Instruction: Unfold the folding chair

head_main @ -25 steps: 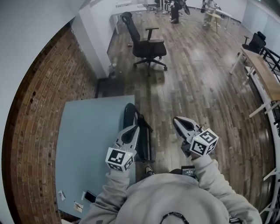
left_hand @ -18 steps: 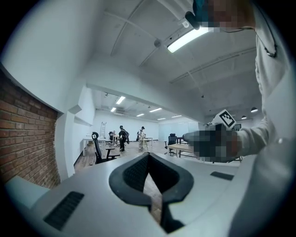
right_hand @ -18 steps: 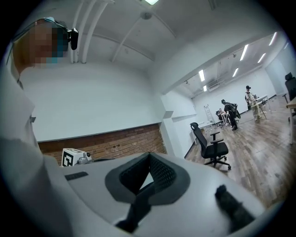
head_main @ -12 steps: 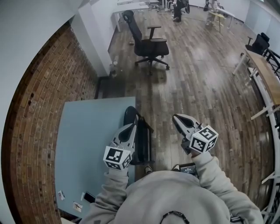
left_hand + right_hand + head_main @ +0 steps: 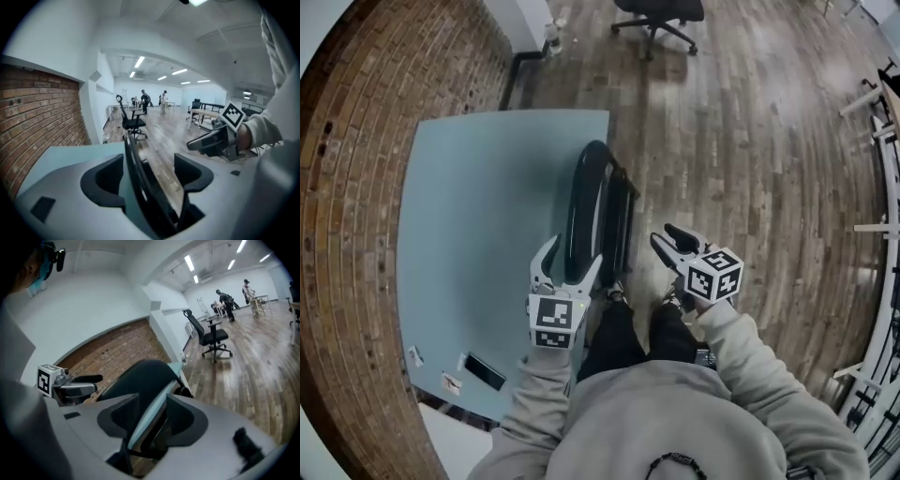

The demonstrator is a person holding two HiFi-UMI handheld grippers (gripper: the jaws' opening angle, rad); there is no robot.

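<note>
The folding chair (image 5: 586, 206) stands folded flat and upright on the wooden floor (image 5: 750, 141), close against the right edge of the pale blue table (image 5: 478, 206). The left gripper (image 5: 574, 255) is opening, and its jaws stand wide on either side of the chair's curved near rim without pressing on it. The right gripper (image 5: 664, 234) is also opening. It is about half spread, holds nothing, and sits just to the right of the chair, aimed at it.

The step looks like taking hold before the pull. It would probably go best if the left gripper closed squarely on the backrest rim to steady it, while the right gripper caught the seat's edge and swung it away from the table, where the floor gives room.

No brand or label can be read. The cubes on the grippers carry only black-and-white square patterns, and the small cards near the table's near-left corner are too small to read.
</note>
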